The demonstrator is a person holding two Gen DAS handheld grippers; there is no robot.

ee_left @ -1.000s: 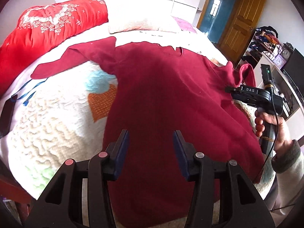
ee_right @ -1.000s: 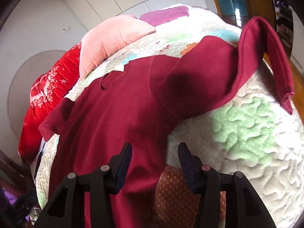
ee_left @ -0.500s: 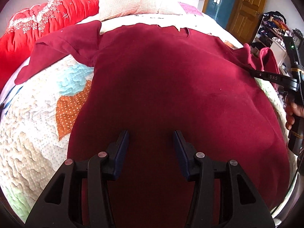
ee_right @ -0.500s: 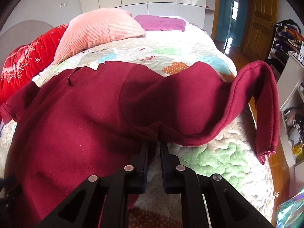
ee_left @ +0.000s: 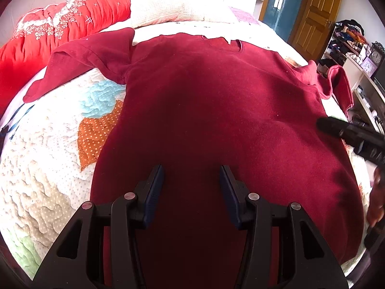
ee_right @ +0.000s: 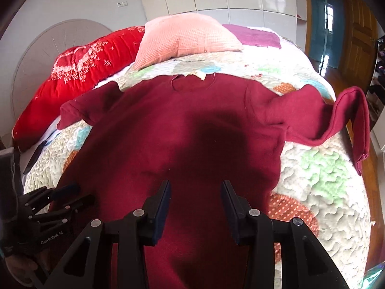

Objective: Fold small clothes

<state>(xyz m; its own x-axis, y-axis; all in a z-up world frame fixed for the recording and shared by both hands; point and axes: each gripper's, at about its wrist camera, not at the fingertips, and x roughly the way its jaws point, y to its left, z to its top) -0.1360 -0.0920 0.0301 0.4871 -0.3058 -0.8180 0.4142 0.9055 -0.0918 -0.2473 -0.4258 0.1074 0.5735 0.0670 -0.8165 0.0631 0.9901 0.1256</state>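
A dark red long-sleeved sweater [ee_left: 216, 110] lies spread flat on the quilted bed, neck at the far end; it also shows in the right wrist view [ee_right: 192, 130]. Its left sleeve [ee_left: 79, 67] lies out towards the red duvet. Its right sleeve [ee_right: 346, 118] is bent and hangs over the bed's right edge. My left gripper [ee_left: 191, 180] is open and empty above the lower body of the sweater. My right gripper [ee_right: 196, 195] is open and empty above the sweater's lower right part. Each gripper shows at the edge of the other's view.
A patchwork quilt [ee_left: 48, 159] covers the bed. A red duvet [ee_right: 79, 67], a pink pillow [ee_right: 187, 38] and a purple cloth [ee_right: 255, 36] lie at the head end. Shelves with clutter [ee_left: 356, 48] and a wooden door [ee_left: 317, 12] stand to the right.
My right gripper was shut on the sweater's fabric near the right sleeve half a second ago; it has opened, let go and moved over the body. My left gripper stayed open over the lower body.
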